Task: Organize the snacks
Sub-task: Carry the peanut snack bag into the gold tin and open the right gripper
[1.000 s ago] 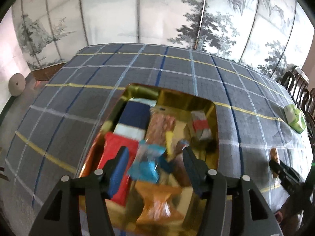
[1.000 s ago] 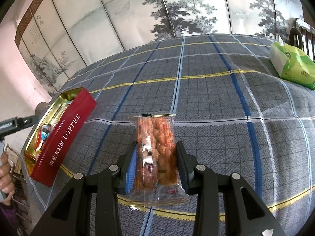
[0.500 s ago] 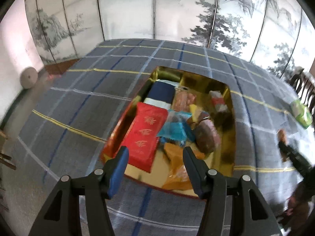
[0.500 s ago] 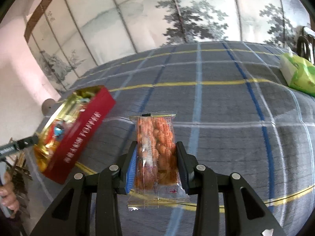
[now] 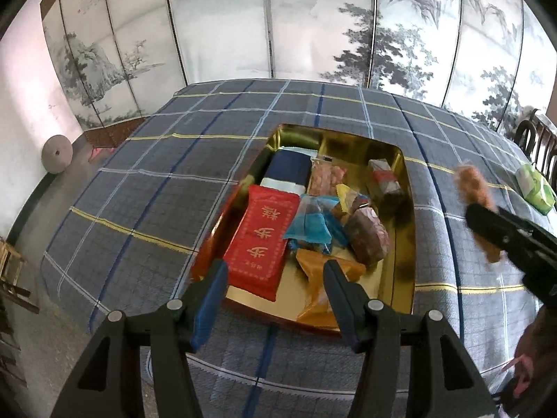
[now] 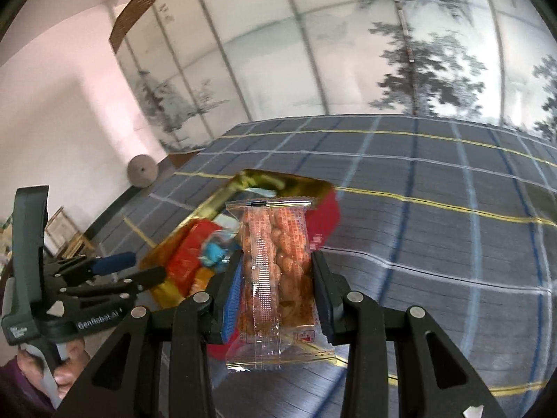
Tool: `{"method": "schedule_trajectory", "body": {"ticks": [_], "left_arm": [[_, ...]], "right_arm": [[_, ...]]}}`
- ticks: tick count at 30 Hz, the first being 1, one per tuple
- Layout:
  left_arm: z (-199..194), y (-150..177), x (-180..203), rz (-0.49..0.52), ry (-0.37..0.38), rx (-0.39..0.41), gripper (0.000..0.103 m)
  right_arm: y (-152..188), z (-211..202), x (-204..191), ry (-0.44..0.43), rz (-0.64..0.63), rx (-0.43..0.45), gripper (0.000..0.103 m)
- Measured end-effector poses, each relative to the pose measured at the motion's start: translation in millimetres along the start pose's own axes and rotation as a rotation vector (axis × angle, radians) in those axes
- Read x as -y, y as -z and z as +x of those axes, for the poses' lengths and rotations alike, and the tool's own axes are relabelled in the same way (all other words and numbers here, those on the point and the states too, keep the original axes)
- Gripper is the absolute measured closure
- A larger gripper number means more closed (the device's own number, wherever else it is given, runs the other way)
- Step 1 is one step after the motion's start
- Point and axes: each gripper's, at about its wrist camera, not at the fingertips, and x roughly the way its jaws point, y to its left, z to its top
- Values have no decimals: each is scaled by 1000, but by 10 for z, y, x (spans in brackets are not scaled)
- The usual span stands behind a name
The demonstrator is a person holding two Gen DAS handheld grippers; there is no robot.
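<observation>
Right tongs [image 6: 276, 278] are clamping 1 peanut packet [image 6: 275, 264] for loading into the tin [image 5: 405, 244], while left tongs [image 5: 275, 287] are hovering wide open, empty

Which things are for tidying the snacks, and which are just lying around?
For the job: peanut pack in the right hand-held gripper; gold tin; red pack inside.
Lying about: green tissue pack; round disc by the wall.

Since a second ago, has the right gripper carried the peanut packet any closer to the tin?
Yes. The right gripper, shut on the peanut packet, has swung left: the gold tin, earlier far to the left, now sits right behind the packet.
</observation>
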Motion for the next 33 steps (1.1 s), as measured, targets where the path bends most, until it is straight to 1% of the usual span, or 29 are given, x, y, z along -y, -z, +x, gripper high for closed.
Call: {"method": "schedule_trajectory", "body": {"ticks": [5, 11, 16, 27, 33], "left_arm": [[-3, -1, -49, 0, -15, 6, 45], [11, 11, -103, 4, -24, 14, 45], [69, 24, -155, -1, -9, -5, 45], [199, 64, -235, -7, -9, -24, 45], [245, 82, -253, 6, -21, -17, 45]], "right_arm": [[-28, 217, -159, -35, -6, -27, 69], [-38, 454, -288, -43, -8, -57, 69], [-29, 601, -324, -37, -9, -77, 69], [-36, 748, -398, -22, -6, -89, 68], [-29, 820, -458, -5, -19, -96, 68]]}}
